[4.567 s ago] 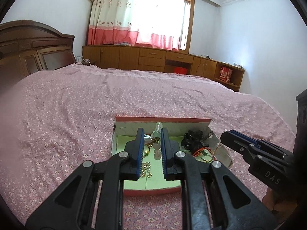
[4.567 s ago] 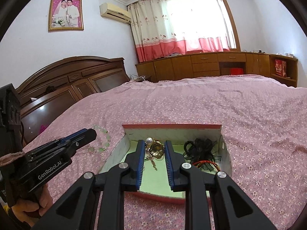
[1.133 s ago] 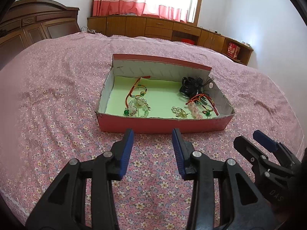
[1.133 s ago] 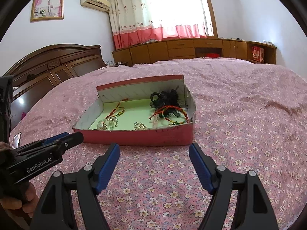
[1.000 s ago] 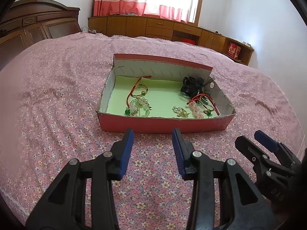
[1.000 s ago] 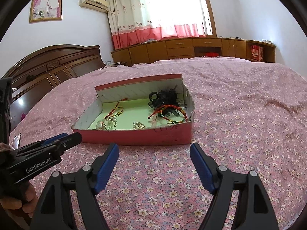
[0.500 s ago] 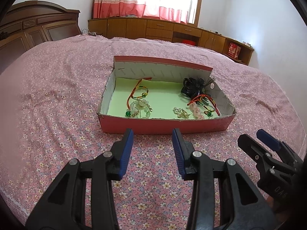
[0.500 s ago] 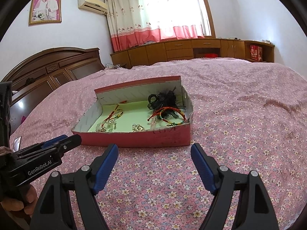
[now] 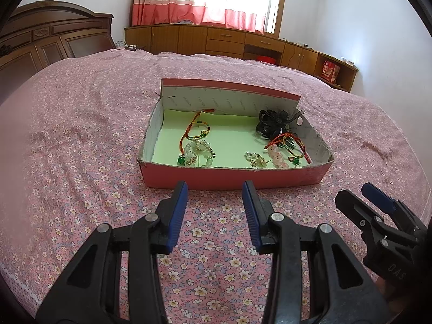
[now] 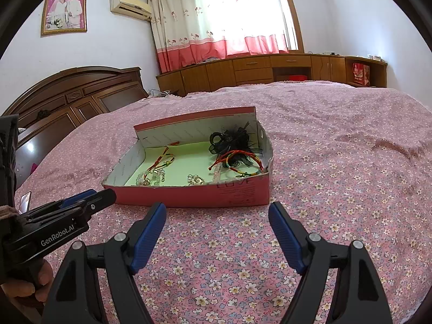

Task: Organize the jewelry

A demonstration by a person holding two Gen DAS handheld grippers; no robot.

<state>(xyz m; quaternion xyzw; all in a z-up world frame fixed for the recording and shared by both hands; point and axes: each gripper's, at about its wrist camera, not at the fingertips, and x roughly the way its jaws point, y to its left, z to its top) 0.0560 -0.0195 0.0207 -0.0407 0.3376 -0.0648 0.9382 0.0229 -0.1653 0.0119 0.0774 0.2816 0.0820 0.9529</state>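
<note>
The beaded and corded bracelets [image 9: 198,148] and black ribbon hair clip [image 9: 275,124] are laid inside the shallow pink cardboard box with green lining [image 9: 232,176], which is set on the pink floral bedspread [image 9: 81,140]. The left gripper [image 9: 214,197] and right gripper [image 10: 217,216] are held released, nothing grasped, just short of the box. Tangled cords by the clip could be dragged out together if one is pinched.

A home bedroom. A wide bed [image 10: 337,162] under a pink flowered spread fills the near scene, with a carved wooden headboard [image 10: 73,94] at left. Far off stand low wooden cabinets [image 10: 270,70], a curtained window [image 10: 224,13], a wall air conditioner [image 10: 131,4] and a framed wedding portrait [image 10: 64,10].
</note>
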